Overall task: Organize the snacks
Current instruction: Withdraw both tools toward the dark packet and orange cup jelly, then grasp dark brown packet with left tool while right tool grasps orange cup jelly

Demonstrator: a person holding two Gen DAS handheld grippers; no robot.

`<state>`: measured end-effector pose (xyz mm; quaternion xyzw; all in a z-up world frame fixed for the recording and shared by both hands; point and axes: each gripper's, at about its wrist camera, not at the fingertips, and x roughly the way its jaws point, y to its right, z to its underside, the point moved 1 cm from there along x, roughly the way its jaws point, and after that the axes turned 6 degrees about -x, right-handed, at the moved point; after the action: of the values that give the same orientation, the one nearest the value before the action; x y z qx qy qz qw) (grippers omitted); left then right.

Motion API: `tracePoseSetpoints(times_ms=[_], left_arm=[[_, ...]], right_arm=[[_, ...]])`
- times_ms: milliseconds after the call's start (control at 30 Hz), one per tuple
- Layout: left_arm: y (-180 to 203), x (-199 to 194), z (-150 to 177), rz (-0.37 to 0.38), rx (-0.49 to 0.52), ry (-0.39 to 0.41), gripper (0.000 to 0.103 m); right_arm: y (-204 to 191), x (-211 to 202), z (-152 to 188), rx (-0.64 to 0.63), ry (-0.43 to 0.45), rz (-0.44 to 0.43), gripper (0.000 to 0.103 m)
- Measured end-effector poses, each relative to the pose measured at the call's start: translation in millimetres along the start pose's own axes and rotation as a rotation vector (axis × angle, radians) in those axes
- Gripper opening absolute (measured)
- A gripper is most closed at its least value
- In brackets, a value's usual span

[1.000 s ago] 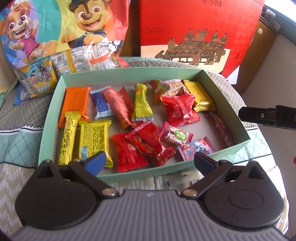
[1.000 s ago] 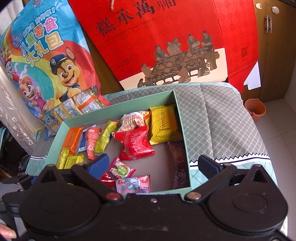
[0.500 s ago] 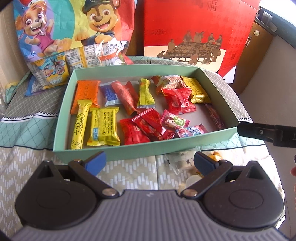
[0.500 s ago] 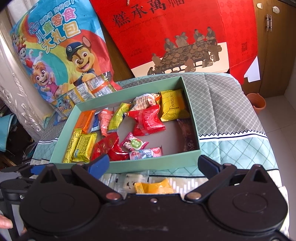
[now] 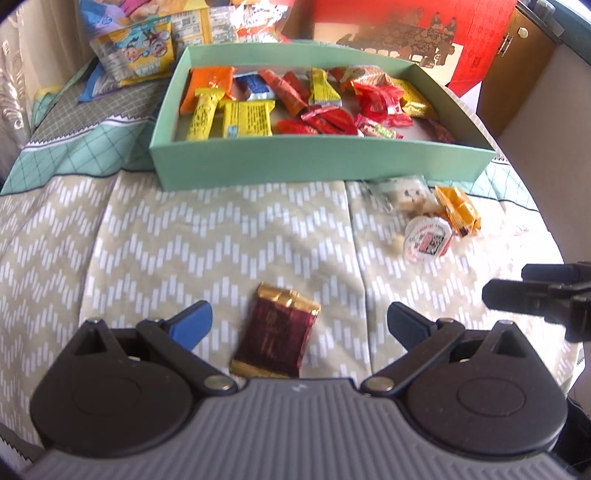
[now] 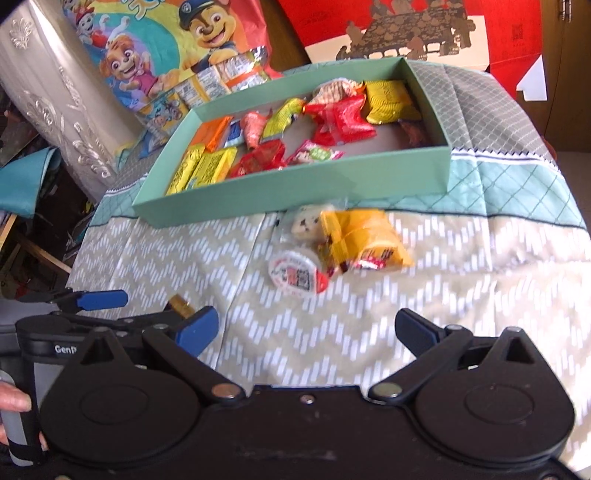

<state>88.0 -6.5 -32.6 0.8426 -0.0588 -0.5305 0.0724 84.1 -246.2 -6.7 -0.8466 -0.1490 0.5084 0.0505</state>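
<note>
A mint green box (image 5: 317, 157) (image 6: 295, 184) holds several wrapped snacks. In front of it, on the chevron cloth, lie a dark red and gold snack (image 5: 275, 332), a clear cookie packet (image 5: 404, 194) (image 6: 304, 221), an orange-yellow packet (image 5: 456, 210) (image 6: 364, 236) and a round white jelly cup (image 5: 428, 240) (image 6: 295, 275). My left gripper (image 5: 297, 323) is open, its jaws on either side of the dark red snack. My right gripper (image 6: 306, 330) is open and empty, short of the jelly cup. The left gripper's blue tip (image 6: 101, 299) shows at the left of the right wrist view.
A cartoon snack bag (image 6: 177, 48) and a red gift bag (image 6: 424, 33) stand behind the box. Small packets (image 5: 136, 55) lie at the back left. The table edge curves away on the right, with a wooden cabinet (image 5: 517, 62) beyond.
Both grippers have pulled back from the box toward the near side of the table. The loose snacks in front of the box have come into view; the dark red snack now lies between my left jaws.
</note>
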Motion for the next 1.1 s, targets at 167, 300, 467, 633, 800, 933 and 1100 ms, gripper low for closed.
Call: tracePoseSetpoints(times_ms=[167,300,467,633,800,933,1100], left_arm=[[-6,4,31,-0.014,0.026,-0.043,0.103],[-12,3,42,-0.011,0.004,-0.048,0.103],[-13,-1,48,-0.011,0.004,-0.031,0.103],[-14,3,49,-0.026,0.003,-0.03,0.103],[-19,8,44,-0.052,-0.005,-0.025,0.103],[-18,15,36,-0.075,0.004,-0.018,0.103],[-15,23,24,-0.083,0.02,-0.009,0.102]], right_arm=[[-23,5,41,-0.022,-0.116,-0.031,0.085],[-39,1,65,-0.061,-0.188,-0.06,0.062],[-48,-1,84,-0.081,-0.232,-0.043,0.049],[-51,2,92,-0.095,-0.229,-0.04,0.041],[-58,6,90,-0.167,-0.233,-0.028,0.041],[-73,9,93,-0.29,-0.221,0.023,0.022],[-59,8,78,-0.227,-0.178,0.019,0.022]])
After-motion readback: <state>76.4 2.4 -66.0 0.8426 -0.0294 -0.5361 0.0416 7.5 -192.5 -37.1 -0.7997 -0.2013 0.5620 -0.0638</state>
